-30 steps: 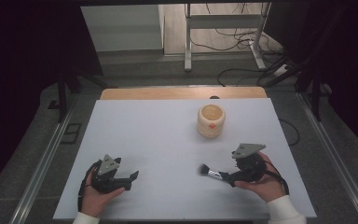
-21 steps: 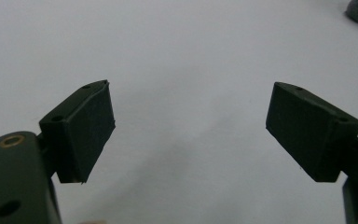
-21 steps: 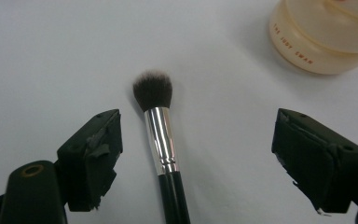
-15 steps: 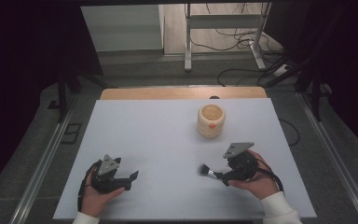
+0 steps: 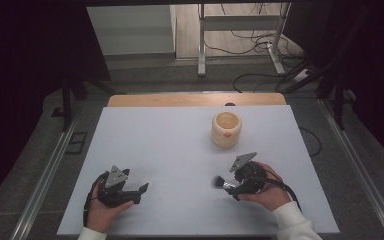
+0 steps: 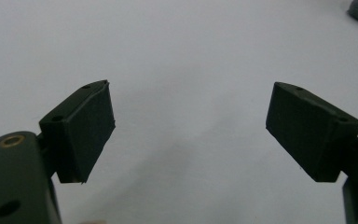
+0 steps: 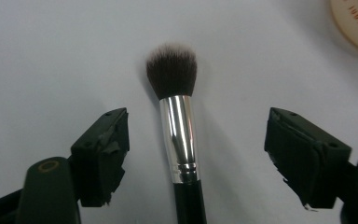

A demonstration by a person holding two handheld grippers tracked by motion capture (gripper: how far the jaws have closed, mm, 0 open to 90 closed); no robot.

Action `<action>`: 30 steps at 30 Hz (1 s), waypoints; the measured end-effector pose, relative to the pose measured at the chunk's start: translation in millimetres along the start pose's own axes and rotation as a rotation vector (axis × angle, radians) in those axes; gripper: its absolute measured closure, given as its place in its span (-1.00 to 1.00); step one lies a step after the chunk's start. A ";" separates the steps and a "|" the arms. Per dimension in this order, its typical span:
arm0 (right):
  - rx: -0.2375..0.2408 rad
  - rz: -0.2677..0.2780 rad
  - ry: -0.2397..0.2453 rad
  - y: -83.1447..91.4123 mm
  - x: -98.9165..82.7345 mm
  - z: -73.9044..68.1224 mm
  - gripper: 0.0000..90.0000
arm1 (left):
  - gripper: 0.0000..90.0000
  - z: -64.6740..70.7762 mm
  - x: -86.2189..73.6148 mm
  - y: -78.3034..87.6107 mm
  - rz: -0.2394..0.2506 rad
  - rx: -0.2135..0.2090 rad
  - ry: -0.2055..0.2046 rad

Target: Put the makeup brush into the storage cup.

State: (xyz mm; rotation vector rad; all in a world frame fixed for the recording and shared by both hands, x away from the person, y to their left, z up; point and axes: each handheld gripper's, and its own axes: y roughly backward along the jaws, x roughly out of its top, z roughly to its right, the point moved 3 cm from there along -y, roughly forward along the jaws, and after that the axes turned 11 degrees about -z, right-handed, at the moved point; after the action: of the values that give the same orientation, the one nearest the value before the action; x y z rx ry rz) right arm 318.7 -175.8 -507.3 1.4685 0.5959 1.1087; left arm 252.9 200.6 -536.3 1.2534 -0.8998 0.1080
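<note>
- The makeup brush lies flat on the white bench, seen in the right gripper view between the two jaws of the right tongs.
- Its dark bristle head points to twelve o'clock in that view, the shiny silver collar sits below it, and the black handle runs down to six o'clock out of the picture.
- The right tongs are released: a clear gap of bench shows on both sides of the brush, and neither pad touches it. The jaws have just been closing in around it.
- In the high view the right tongs sit at about five o'clock on the bench, held in the right hand, and the brush shows as a dark blur at their nine o'clock tip.
- A round cream-coloured jar stands upright at about one o'clock from the bench's middle, well apart from the brush; its rim shows at the two o'clock corner of the right gripper view.
- The left tongs rest at about seven o'clock on the bench, in the left hand, pointing toward three o'clock.
- In the left gripper view the left tongs are released and wide apart, with bare bench between the pads.
</note>
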 end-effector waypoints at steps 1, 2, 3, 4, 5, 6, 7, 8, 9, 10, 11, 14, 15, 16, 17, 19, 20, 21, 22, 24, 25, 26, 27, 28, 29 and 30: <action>0.002 -0.007 0.002 -1.6 0.3 -0.1 -0.48 | -0.65 0.1 0.0 0.0 0.001 0.000 0.001; 0.000 -0.012 0.005 -3.2 0.9 -0.1 -0.47 | -0.65 0.2 0.1 0.1 0.001 -0.001 0.001; 0.002 -0.020 0.005 -4.4 1.3 -0.3 -0.47 | -0.65 0.2 0.1 0.1 0.001 -0.001 0.001; 0.004 -0.024 0.007 -5.5 1.8 -0.3 -0.46 | -0.65 0.2 0.1 0.0 0.002 -0.001 0.001; 0.008 -0.030 0.006 -6.4 2.1 -0.7 -0.46 | -0.65 0.0 0.1 0.0 0.001 -0.001 0.001; 0.008 -0.033 0.009 -7.6 2.6 -0.7 -0.45 | -0.65 0.0 0.1 0.1 0.002 -0.001 0.003; 0.011 -0.039 0.006 -8.6 3.0 -1.3 -0.44 | -0.65 -0.1 0.1 0.3 0.002 0.000 0.003; 0.008 -0.043 0.013 -9.7 3.5 -1.1 -0.44 | -0.65 -0.1 0.1 0.3 0.002 0.000 0.002; 0.007 -0.047 0.014 -10.7 3.9 -1.2 -0.43 | -0.65 -0.1 0.1 0.3 0.002 0.000 0.003; 0.005 -0.053 0.017 -11.9 4.4 -1.3 -0.41 | -0.65 0.0 0.0 0.2 0.002 0.000 0.003; 0.009 -0.058 0.016 -12.4 4.5 -1.7 -0.40 | -0.65 0.0 0.0 0.2 0.002 -0.001 0.003; 0.013 -0.065 0.025 -15.1 5.8 -2.2 -0.33 | -0.65 -0.1 0.1 0.4 0.004 -0.002 0.005; 0.017 -0.070 0.025 -15.9 6.1 -2.7 -0.32 | -0.65 -0.1 0.1 0.1 0.000 0.007 0.001; 0.017 -0.073 0.026 -16.7 6.5 -3.0 -0.29 | -0.65 0.0 0.0 0.0 -0.001 0.008 -0.001; 0.017 -0.076 0.027 -17.5 6.9 -3.1 -0.27 | -0.65 -0.1 -0.1 0.0 -0.001 0.005 0.000; 0.020 -0.082 0.034 -19.0 7.7 -3.0 -0.21 | -0.65 -0.5 0.0 0.4 0.002 0.002 0.001; 0.024 -0.087 0.032 -19.3 7.8 -3.4 -0.17 | -0.65 -0.4 0.0 0.6 0.003 0.001 0.001; 0.027 -0.090 0.034 -19.8 8.1 -3.8 -0.13 | -0.65 -0.5 0.0 0.8 0.003 0.001 0.002; 0.025 -0.095 0.037 -20.4 8.4 -4.1 -0.10 | -0.65 -0.7 -0.1 0.7 0.003 0.000 0.002; 0.025 -0.108 0.049 -21.9 9.3 -5.2 0.00 | -0.65 -0.9 -0.1 0.6 0.005 -0.005 0.006; 0.024 -0.117 0.058 -22.4 9.4 -5.2 0.03 | -0.65 -1.0 -0.1 0.6 0.006 -0.007 0.007; 0.025 -0.125 0.063 -23.6 9.8 -5.8 0.07 | -0.65 -1.1 -0.2 0.6 0.006 -0.007 0.008; 0.029 -0.134 0.064 -24.2 10.1 -6.1 0.10 | -0.65 -1.3 -0.2 0.6 0.006 -0.007 0.009; 0.034 -0.135 0.064 -24.0 10.4 -6.2 0.16 | -0.65 -1.5 -0.3 0.4 0.006 -0.008 0.010; 0.040 -0.136 0.068 -23.8 10.6 -6.5 0.21 | -0.65 -1.8 -0.5 0.2 0.005 -0.008 0.011; 0.048 -0.145 0.070 -23.6 11.0 -7.2 0.27 | -0.65 -2.0 -0.6 0.1 0.003 -0.007 0.011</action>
State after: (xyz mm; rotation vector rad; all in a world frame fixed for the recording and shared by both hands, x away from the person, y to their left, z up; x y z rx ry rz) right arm 322.3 -157.7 -527.0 1.4091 0.7707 1.0417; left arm 253.5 202.6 -536.7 1.2435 -0.8921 0.1139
